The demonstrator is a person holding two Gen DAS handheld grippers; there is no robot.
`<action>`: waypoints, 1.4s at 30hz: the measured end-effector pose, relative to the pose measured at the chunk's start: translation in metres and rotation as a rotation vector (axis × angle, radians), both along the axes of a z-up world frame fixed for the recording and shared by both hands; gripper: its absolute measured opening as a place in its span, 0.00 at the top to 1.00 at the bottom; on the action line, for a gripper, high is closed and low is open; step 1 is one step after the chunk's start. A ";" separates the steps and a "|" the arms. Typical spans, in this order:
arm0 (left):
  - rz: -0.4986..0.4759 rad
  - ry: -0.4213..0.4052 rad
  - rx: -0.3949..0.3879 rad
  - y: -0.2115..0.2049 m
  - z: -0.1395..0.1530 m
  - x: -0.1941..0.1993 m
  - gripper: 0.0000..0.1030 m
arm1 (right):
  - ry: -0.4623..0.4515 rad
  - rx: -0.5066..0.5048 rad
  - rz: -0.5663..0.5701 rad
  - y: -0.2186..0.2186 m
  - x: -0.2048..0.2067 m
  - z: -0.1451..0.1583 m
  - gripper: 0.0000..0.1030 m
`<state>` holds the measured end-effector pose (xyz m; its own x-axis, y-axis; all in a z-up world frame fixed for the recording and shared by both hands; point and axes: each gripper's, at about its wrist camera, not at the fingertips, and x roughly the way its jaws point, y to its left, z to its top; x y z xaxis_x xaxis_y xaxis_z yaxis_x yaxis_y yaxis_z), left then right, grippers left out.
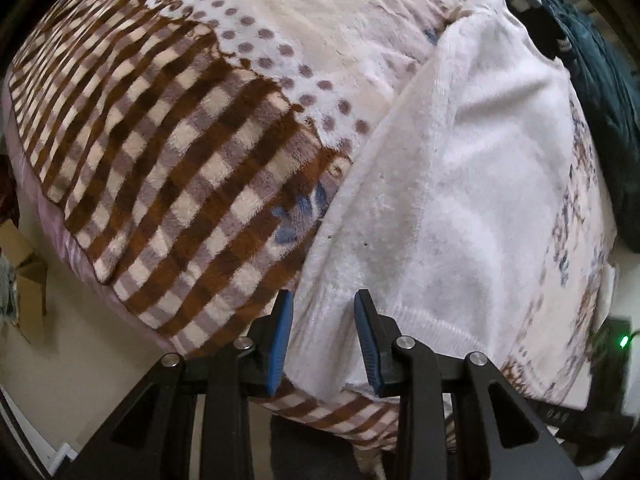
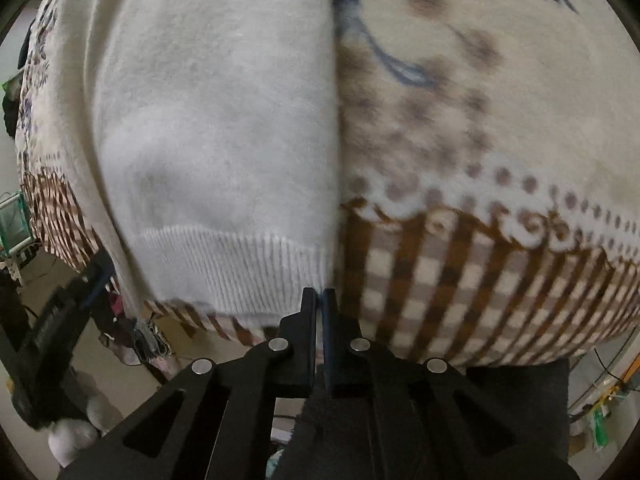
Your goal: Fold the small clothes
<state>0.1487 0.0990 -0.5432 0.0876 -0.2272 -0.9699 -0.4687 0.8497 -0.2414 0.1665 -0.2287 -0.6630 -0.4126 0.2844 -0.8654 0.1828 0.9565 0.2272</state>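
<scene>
White sweater (image 1: 460, 184) flat on checked blanket (image 1: 168, 168). Left tongs (image 1: 324, 340) part-open, straddling hem, not pinching. Right tongs (image 2: 319, 300) closed at hem corner (image 2: 316, 280); grip looks thin, could slip mid-fold.

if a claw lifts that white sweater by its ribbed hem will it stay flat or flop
Likely floppy: the white sweater is soft fuzzy knit, already folded along an edge. Probably light, and its nap may cling to the plush blanket rather than slide.

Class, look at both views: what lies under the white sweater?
The sweater lies on a patterned blanket, brown checks and dots showing along its edges. What the blanket covers cannot be seen, nor anything hidden beneath the sweater's middle.
</scene>
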 end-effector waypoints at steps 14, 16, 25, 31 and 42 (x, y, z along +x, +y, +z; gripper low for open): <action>0.037 -0.101 -0.056 0.041 0.035 -0.005 0.53 | 0.023 0.139 -0.168 -0.042 -0.009 -0.006 0.49; -0.011 -0.095 -0.055 0.026 0.030 0.001 0.53 | 0.026 0.130 -0.177 -0.039 -0.012 -0.013 0.57; -0.158 -0.075 0.036 -0.016 0.002 0.011 0.94 | -0.056 0.072 -0.160 -0.002 -0.046 0.021 0.95; -0.072 -0.104 -0.005 0.011 0.006 0.002 0.95 | -0.056 0.056 -0.096 -0.007 -0.063 0.045 0.95; 0.001 -0.074 -0.066 0.039 0.016 0.021 0.75 | -0.013 0.108 -0.138 -0.023 -0.028 0.040 0.51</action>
